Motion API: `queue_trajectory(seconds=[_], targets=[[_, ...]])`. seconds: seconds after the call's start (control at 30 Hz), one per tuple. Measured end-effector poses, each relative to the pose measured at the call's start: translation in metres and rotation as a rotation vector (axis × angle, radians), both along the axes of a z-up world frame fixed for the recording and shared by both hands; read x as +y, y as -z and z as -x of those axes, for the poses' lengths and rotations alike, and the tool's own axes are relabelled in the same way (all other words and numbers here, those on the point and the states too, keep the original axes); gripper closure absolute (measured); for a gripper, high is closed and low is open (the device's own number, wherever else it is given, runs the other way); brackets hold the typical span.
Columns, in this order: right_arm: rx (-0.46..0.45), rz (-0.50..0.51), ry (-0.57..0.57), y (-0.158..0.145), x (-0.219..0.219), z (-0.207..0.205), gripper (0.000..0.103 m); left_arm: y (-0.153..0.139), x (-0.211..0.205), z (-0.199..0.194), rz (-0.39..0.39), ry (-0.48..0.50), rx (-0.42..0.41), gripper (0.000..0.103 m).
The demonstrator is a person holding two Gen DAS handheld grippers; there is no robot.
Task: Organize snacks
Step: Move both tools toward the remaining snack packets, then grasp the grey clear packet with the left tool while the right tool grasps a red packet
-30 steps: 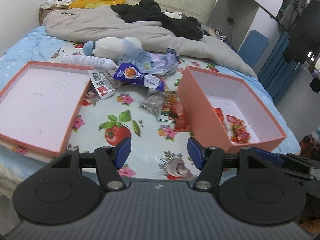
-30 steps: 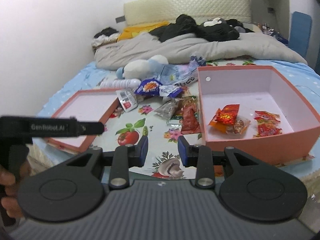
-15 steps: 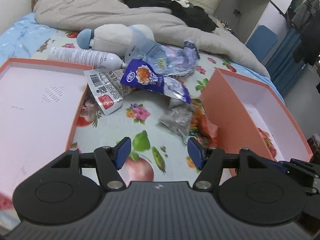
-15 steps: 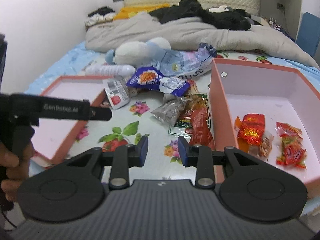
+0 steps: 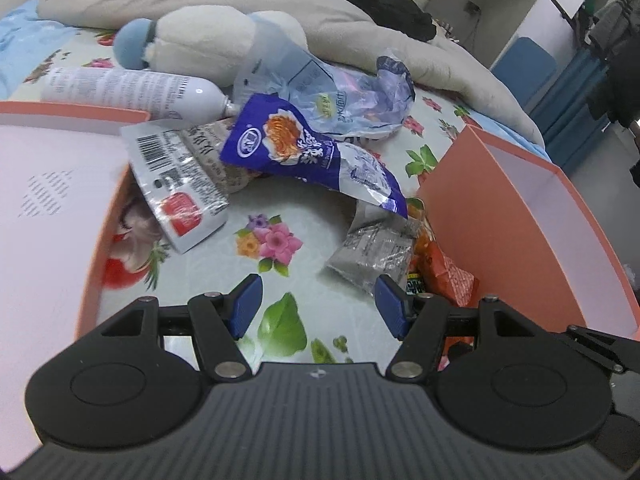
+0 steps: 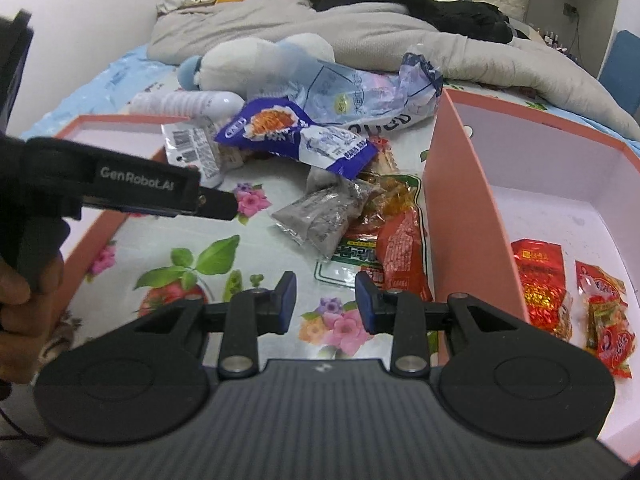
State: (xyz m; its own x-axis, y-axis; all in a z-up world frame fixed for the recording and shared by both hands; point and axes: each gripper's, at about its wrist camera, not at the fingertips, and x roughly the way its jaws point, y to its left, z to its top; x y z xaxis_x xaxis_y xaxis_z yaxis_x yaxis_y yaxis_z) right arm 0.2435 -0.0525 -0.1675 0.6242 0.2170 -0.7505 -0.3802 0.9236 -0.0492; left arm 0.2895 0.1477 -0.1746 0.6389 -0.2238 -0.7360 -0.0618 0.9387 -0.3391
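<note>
Snack packets lie heaped on the flowered sheet: a purple bag (image 5: 304, 152) (image 6: 288, 136), a grey packet (image 5: 372, 252) (image 6: 316, 216), a red packet (image 5: 448, 276) (image 6: 400, 248) and a white barcoded packet (image 5: 176, 176). The deep orange box (image 5: 480, 208) (image 6: 460, 200) stands to the right, with red snack packs (image 6: 540, 280) inside it. My left gripper (image 5: 318, 300) hovers open over the sheet, just short of the grey packet. My right gripper (image 6: 326, 298) is open more narrowly and holds nothing; it is in front of the red packet, beside the box wall.
A shallow orange lid (image 5: 100, 240) lies at the left. Behind the heap are a white bottle (image 5: 132, 88), a clear blue plastic bag (image 5: 332, 96), a plush toy (image 5: 208, 36) and a grey blanket. A hand (image 6: 16, 300) holds the left tool.
Both grippers have come forward and down toward the snack heap, which now looms larger. Neither jaw gap has changed, and nothing was picked up.
</note>
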Motion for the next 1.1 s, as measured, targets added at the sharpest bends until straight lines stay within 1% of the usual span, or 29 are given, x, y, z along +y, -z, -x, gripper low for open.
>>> queue_trajectory(seconds=[0.1,0.3,0.4,0.47,0.5,0.6,0.63,0.73,0.8,0.93,1.03,1.1], targets=[[-0.015,0.046,0.005,0.007,0.005,-0.008,0.069,0.003,-0.003,-0.012,0.009,0.012,-0.006,0.036],[-0.057,0.160,0.025,0.023,0.011,-0.023,0.069,0.011,-0.015,-0.039,0.029,0.073,-0.011,0.035],[-0.099,0.238,0.032,0.029,0.015,-0.026,0.069,0.016,-0.024,-0.053,0.043,0.120,-0.005,0.035],[-0.147,0.293,0.028,0.032,0.019,-0.027,0.069,0.020,-0.029,-0.061,0.046,0.140,-0.001,0.034],[-0.166,0.312,0.027,0.032,0.020,-0.027,0.069,0.023,-0.031,-0.064,0.055,0.148,0.001,0.034],[-0.198,0.324,0.028,0.032,0.021,-0.029,0.069,0.030,-0.032,-0.076,0.127,0.175,0.020,0.033],[-0.205,0.339,0.029,0.034,0.021,-0.030,0.069,0.032,-0.033,-0.079,0.127,0.182,0.021,0.033],[-0.213,0.360,0.037,0.040,0.021,-0.033,0.070,0.036,-0.040,-0.086,0.090,0.206,0.032,0.029],[-0.254,0.398,0.039,0.044,0.025,-0.032,0.070,0.041,-0.040,-0.090,0.098,0.212,0.042,0.027],[-0.289,0.463,0.039,0.057,0.031,-0.035,0.070,0.047,-0.046,-0.096,0.059,0.243,0.054,0.028],[-0.280,0.490,0.031,0.063,0.033,-0.039,0.071,0.052,-0.050,-0.096,0.038,0.266,0.069,0.029],[-0.289,0.524,0.023,0.069,0.035,-0.039,0.070,0.052,-0.053,-0.094,0.011,0.277,0.057,0.031]])
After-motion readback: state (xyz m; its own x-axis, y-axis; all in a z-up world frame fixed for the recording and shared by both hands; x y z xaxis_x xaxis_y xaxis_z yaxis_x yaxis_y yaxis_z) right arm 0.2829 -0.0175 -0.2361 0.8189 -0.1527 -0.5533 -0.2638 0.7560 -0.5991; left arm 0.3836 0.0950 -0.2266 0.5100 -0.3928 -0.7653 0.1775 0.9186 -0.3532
